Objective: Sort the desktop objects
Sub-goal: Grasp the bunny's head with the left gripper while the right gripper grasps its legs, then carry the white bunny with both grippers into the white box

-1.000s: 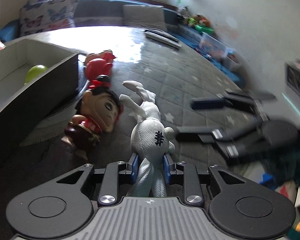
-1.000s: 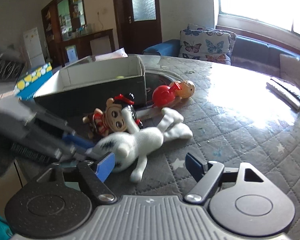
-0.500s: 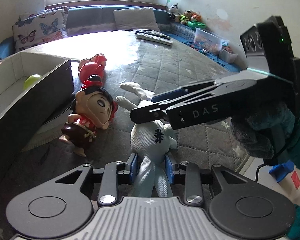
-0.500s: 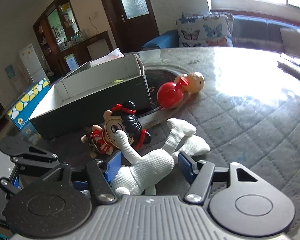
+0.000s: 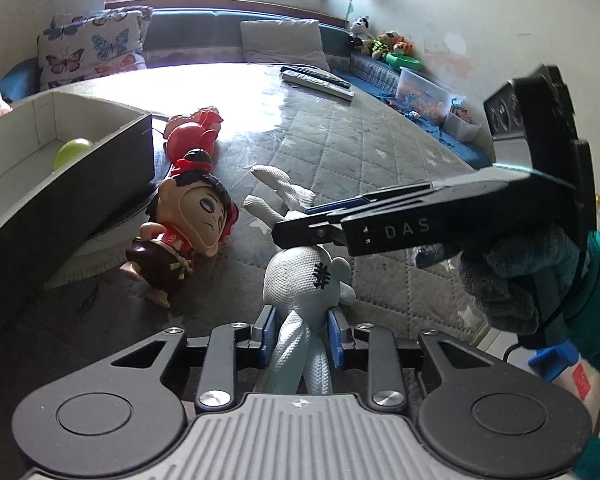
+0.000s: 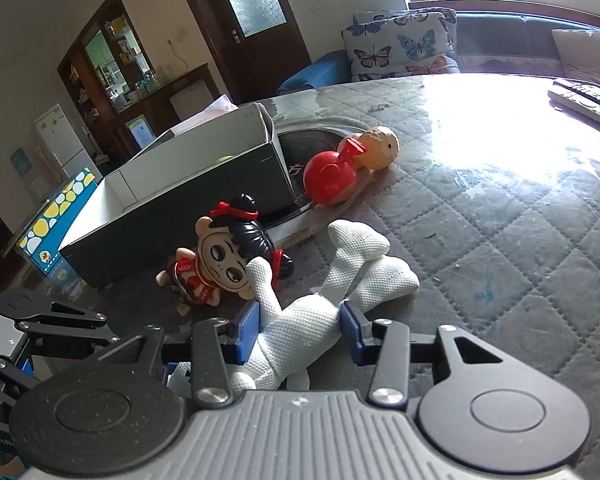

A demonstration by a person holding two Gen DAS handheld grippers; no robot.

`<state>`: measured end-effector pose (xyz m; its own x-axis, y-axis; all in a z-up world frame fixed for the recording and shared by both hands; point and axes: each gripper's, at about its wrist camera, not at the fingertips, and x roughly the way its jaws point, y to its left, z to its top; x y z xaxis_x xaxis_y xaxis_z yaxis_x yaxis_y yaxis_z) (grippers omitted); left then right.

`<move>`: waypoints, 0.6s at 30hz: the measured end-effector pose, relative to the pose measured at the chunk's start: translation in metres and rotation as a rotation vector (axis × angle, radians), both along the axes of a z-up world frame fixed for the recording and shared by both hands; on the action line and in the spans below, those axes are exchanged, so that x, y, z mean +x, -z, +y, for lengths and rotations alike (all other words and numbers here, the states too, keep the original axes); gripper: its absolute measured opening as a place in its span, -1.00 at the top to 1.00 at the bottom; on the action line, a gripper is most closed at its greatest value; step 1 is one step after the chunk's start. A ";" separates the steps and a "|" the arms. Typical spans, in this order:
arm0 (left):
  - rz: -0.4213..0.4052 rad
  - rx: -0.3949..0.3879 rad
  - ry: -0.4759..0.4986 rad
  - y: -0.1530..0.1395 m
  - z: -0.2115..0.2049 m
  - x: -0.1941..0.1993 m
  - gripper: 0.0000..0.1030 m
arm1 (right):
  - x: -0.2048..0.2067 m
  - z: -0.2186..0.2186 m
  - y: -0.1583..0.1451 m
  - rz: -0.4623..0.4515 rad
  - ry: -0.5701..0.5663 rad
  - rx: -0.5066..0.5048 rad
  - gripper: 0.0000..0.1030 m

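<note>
A white plush rabbit (image 5: pixel 300 280) lies on the grey quilted table cover (image 5: pixel 380 168). My left gripper (image 5: pixel 300 336) has its blue pads against the rabbit's lower body and legs, and its jaws are closing. Reaching in from the right, my right gripper (image 5: pixel 296 222) crosses over the rabbit's neck. In the right wrist view the right gripper (image 6: pixel 298 328) is closing too, with its pads pressing both sides of the rabbit (image 6: pixel 300 332). The left gripper (image 6: pixel 100 326) shows at the left edge there.
A big-headed doll in red (image 5: pixel 192 224) lies just left of the rabbit, with a red gourd toy (image 5: pixel 188 136) beyond it. An open box (image 5: pixel 100 184) at the left holds a green ball (image 5: pixel 74 152). Remotes (image 5: pixel 316 80) lie at the far edge.
My right gripper has come in from the right over the rabbit and its jaws have narrowed onto the body. The left gripper stays at the rabbit's legs.
</note>
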<state>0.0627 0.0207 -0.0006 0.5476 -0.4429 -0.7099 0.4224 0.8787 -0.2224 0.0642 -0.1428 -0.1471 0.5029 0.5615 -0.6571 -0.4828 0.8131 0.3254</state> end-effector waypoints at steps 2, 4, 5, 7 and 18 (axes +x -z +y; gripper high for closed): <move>0.001 0.009 0.009 0.001 -0.001 -0.001 0.43 | 0.001 0.000 0.001 0.003 0.010 -0.001 0.05; 0.013 0.017 0.007 0.004 -0.002 0.000 0.43 | 0.003 0.001 0.003 0.006 0.015 0.002 0.03; 0.019 0.021 0.005 0.006 -0.003 0.001 0.43 | 0.003 0.002 0.003 0.008 0.016 0.006 0.03; 0.023 0.019 0.010 0.008 -0.004 0.000 0.43 | 0.003 0.003 0.004 0.014 0.006 0.013 0.07; -0.034 0.001 -0.012 0.000 -0.002 -0.011 0.54 | -0.009 0.002 -0.012 -0.040 -0.002 0.024 0.25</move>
